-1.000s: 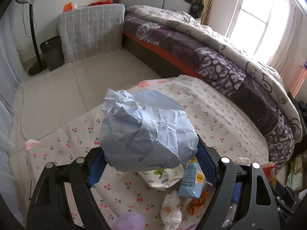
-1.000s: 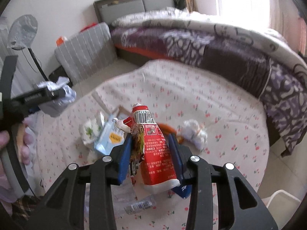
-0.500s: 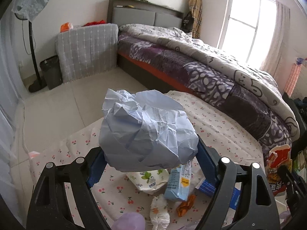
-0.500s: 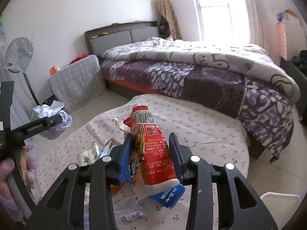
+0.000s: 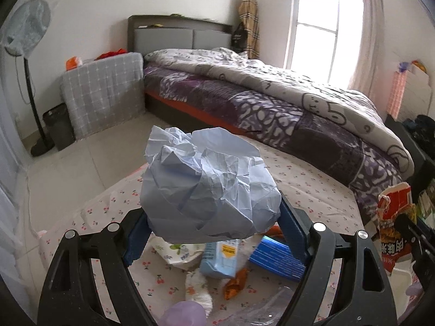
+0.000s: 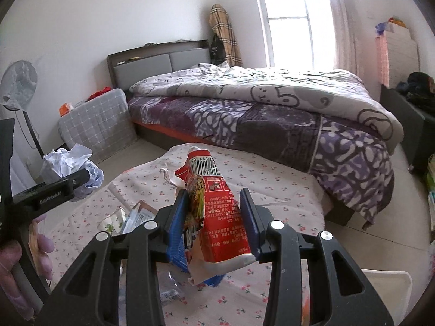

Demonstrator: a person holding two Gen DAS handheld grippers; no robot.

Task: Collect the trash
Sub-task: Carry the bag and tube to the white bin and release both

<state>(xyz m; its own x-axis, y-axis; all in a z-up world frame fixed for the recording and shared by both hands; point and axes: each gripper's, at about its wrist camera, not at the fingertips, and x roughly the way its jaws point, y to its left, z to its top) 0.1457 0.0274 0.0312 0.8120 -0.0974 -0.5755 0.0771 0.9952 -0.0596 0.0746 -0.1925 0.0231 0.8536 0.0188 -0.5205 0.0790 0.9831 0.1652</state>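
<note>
My left gripper point(image 5: 210, 212) is shut on a big ball of crumpled pale blue paper point(image 5: 209, 187), held above a round table with a cherry-print cloth point(image 5: 304, 187). The same paper ball point(image 6: 72, 163) shows at the left of the right wrist view, in the left gripper point(image 6: 68, 183). My right gripper point(image 6: 214, 209) is shut on a red snack wrapper point(image 6: 217, 212) with a barcode, held upright over the cloth point(image 6: 272, 179). That wrapper point(image 5: 394, 225) appears at the right edge of the left wrist view. Below lie a light blue carton point(image 5: 220, 255), a blue packet point(image 5: 277, 255), an orange wrapper point(image 5: 235, 279) and white tissue point(image 5: 197, 288).
A bed with a purple and grey quilt point(image 5: 285, 103) stands behind the table. A grey checked cover point(image 5: 106, 92), a dark bin point(image 5: 58, 125) and a standing fan point(image 5: 25, 27) line the far left wall. A white container's rim point(image 6: 386, 279) shows at lower right. A hand point(image 6: 16, 258) holds the left gripper.
Both grippers have risen and tilted up with their loads, so more of the bed, window and wall shows. The red wrapper has come into the left wrist view's right edge.
</note>
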